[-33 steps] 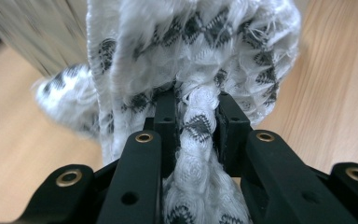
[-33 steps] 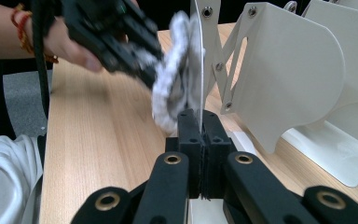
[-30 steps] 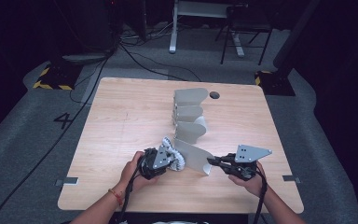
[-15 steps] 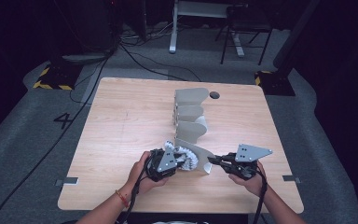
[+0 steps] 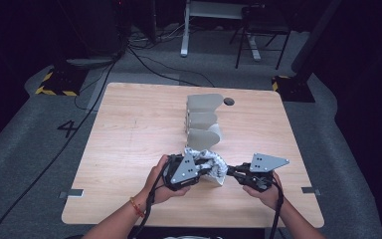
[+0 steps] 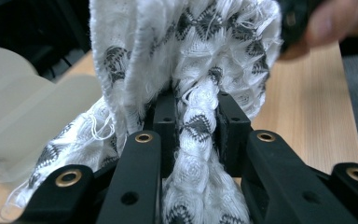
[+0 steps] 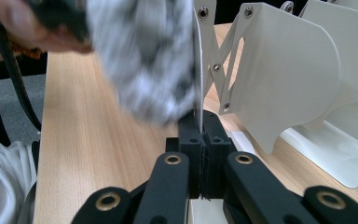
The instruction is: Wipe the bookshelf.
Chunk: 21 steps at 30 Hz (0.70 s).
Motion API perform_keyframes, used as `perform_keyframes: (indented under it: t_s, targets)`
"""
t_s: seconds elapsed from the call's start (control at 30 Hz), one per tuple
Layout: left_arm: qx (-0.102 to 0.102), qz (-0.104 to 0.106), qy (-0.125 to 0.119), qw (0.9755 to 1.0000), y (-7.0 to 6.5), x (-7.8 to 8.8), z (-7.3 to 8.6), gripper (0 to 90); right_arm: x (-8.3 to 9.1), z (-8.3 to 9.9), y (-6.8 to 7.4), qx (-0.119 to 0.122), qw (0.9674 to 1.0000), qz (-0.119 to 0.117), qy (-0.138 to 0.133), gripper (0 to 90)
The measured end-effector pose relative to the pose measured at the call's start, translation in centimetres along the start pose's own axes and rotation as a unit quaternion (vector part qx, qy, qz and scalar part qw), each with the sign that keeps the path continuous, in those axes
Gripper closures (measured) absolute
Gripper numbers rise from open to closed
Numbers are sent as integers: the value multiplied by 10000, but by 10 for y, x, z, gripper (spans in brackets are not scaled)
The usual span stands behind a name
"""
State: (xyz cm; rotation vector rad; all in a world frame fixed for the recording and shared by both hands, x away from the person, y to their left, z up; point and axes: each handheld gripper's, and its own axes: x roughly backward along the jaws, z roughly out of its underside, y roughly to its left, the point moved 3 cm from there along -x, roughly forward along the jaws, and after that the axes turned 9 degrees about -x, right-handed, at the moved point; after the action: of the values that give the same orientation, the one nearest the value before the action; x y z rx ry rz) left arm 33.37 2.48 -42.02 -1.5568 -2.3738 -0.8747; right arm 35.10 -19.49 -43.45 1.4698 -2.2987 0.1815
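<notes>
While the left hand-held gripper (image 5: 206, 167) has its jaws pinched tight on a bunched white knit cloth (image 5: 211, 164) with grey diamond patterning, soft and frayed at the edges, the close-up left gripper view shows the twisted strand (image 6: 193, 135) squeezed between the pads. Cloth sits at the near middle of the wooden bench (image 5: 129, 134), against a pale accordion rack (image 5: 204, 119) of thin curved panels. Right hand-held gripper (image 5: 233, 172) is clamped shut on the nearest panel's edge (image 7: 198, 70), riveted scissor links visible behind

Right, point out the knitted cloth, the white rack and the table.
Knitted cloth (image 6: 193, 51), left gripper view: bunched folds above the jaws.
White rack (image 7: 289, 79), right gripper view: face of a divider panel.
Table (image 5: 134, 129), high view: bare wood.
</notes>
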Motion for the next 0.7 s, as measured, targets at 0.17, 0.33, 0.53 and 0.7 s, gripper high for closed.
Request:
perform_keyframes:
  t_s: [0.17,0.33,0.53,0.7]
  targets:
    - [-12,246,276,9993,-10,-20,14,745,0,0,0,-6,10000,14,-4,892]
    - [-9,451,703,9965,-23,-45,33,745,0,0,0,-10,10000,15,-9,892]
    - [76,607,1225,9906,-31,-64,52,746,1,1,-2,-58,10000,15,-10,891]
    - [250,654,1373,9880,-25,-61,61,746,1,1,-2,-19,10000,53,2,887]
